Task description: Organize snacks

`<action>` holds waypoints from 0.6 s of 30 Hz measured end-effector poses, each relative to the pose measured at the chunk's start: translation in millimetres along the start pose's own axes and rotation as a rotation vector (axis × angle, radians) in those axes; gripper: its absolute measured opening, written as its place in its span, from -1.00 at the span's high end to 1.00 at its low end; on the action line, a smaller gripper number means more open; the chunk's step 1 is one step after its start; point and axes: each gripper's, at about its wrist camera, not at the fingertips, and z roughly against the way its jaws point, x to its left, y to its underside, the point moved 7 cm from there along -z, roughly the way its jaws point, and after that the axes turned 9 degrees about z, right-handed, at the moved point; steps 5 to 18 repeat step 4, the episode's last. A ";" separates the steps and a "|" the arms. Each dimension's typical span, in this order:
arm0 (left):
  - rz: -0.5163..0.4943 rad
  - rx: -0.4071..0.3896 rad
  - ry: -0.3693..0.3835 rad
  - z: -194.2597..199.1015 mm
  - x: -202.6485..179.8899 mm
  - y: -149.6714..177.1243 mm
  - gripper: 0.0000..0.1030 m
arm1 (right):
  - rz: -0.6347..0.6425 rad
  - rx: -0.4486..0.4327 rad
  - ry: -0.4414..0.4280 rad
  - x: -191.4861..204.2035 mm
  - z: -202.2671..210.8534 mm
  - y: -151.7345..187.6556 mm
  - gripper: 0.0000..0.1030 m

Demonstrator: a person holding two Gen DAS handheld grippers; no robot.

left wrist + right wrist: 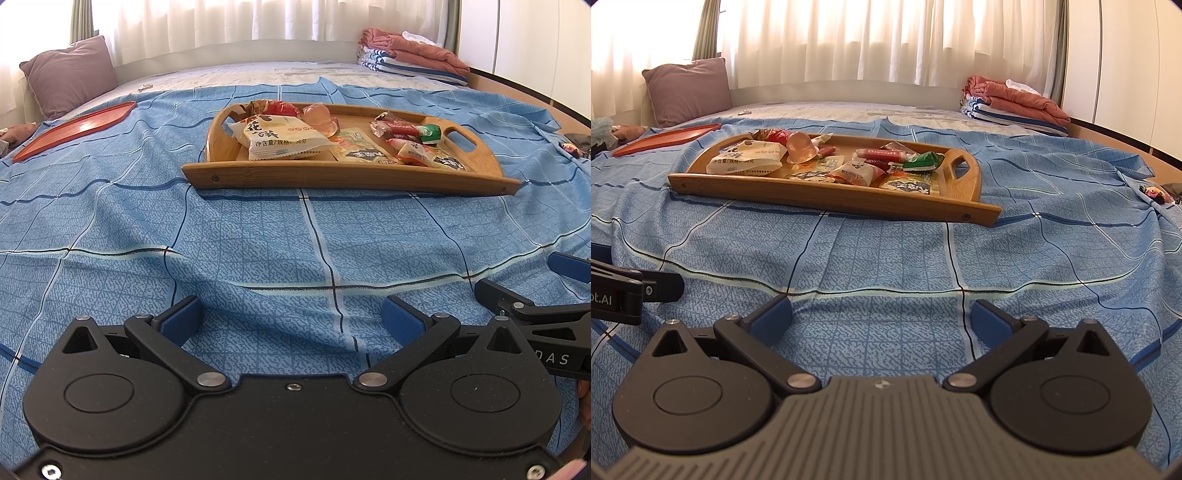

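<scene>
A wooden tray (332, 175) with cut-out handles sits on the blue checked bedsheet; it also shows in the right wrist view (827, 194). It holds several snacks: a white packet (280, 138) (746, 158), a pink jelly cup (319, 120) (800, 147), a red Biscoff bar (882, 154), a green packet (430, 133) (923, 160). My left gripper (291, 321) is open and empty, low over the sheet, well short of the tray. My right gripper (881, 319) is open and empty beside it, also short of the tray.
A flat red tray (74, 129) (665, 138) lies on the bed at the far left. A purple pillow (68, 75) leans at the back left. Folded pink and striped bedding (413, 55) is stacked at the back right. Curtains hang behind the bed.
</scene>
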 end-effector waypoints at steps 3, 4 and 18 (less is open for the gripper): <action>-0.001 -0.001 -0.001 -0.2 0.2 -0.1 -1.00 | 0.000 0.000 0.000 0.0 -0.1 -0.6 -1.00; -0.002 -0.003 0.000 0.1 0.1 -0.3 -1.00 | 0.000 0.000 0.000 0.0 0.4 0.1 -1.00; -0.002 -0.003 0.000 0.1 0.1 -0.3 -1.00 | 0.000 0.000 0.000 0.0 0.4 0.1 -1.00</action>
